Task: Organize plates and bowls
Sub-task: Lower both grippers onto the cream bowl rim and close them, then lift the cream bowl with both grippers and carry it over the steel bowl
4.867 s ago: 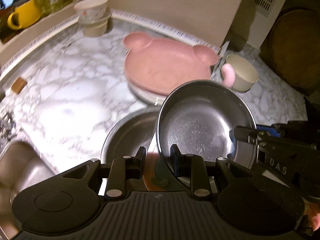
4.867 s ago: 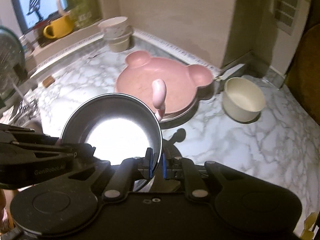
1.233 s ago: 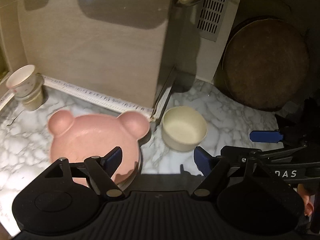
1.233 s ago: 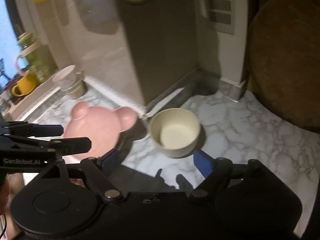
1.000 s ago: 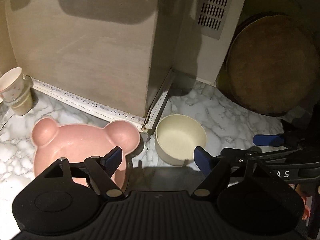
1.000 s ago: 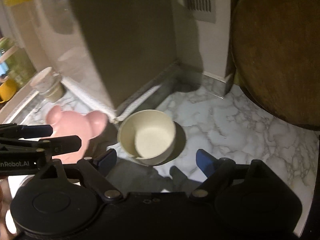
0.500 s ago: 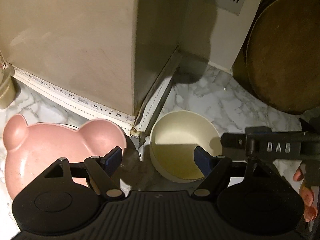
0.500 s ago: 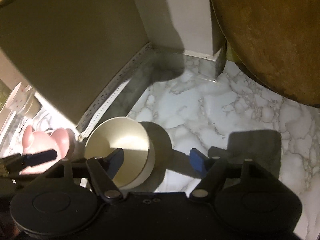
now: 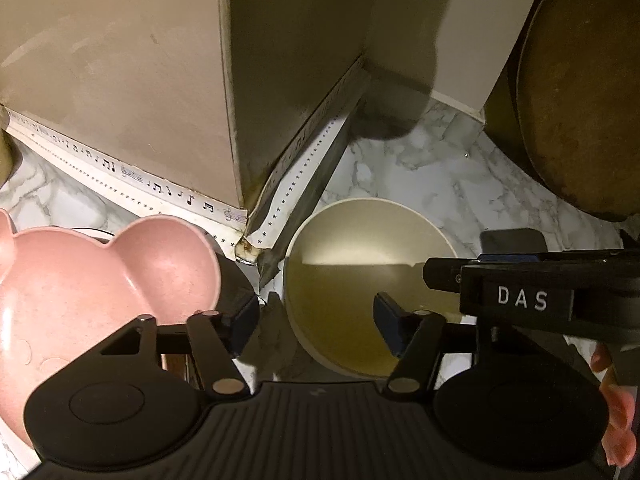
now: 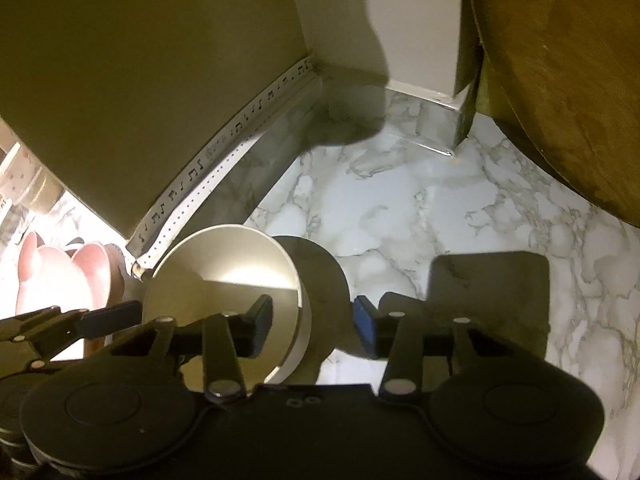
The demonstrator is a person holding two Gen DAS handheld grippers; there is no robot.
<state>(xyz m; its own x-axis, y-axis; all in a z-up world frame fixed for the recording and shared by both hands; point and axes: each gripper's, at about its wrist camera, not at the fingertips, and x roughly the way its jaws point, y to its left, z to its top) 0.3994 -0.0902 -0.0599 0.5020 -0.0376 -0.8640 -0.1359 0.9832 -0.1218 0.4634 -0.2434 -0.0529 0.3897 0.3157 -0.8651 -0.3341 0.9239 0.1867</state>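
1. The left tongs [image 9: 316, 322] are spread wide and grasp nothing; in the left wrist view their right finger reaches over the inside of the round cream ceramic bowl [image 9: 360, 276], while the left finger sits outside the bowl's left wall, in front of the pink plate.
2. The right tongs [image 10: 314, 326] are likewise released, straddling the cream bowl's [image 10: 224, 280] right wall: one finger hangs over its interior, the other stands off to the right above the tabletop.
3. The bowl stands upright on the white marble-patterned tabletop [image 10: 400, 216], at centre-bottom in the left view and lower left in the right view, just in front of a beige wall corner [image 9: 232, 92].
4. The pink bear-shaped plastic plate [image 9: 80, 276] lies at lower left in both views, near the bowl but apart from it.
5. A large round brown wooden board [image 9: 580, 92] leans at the upper right of both frames.
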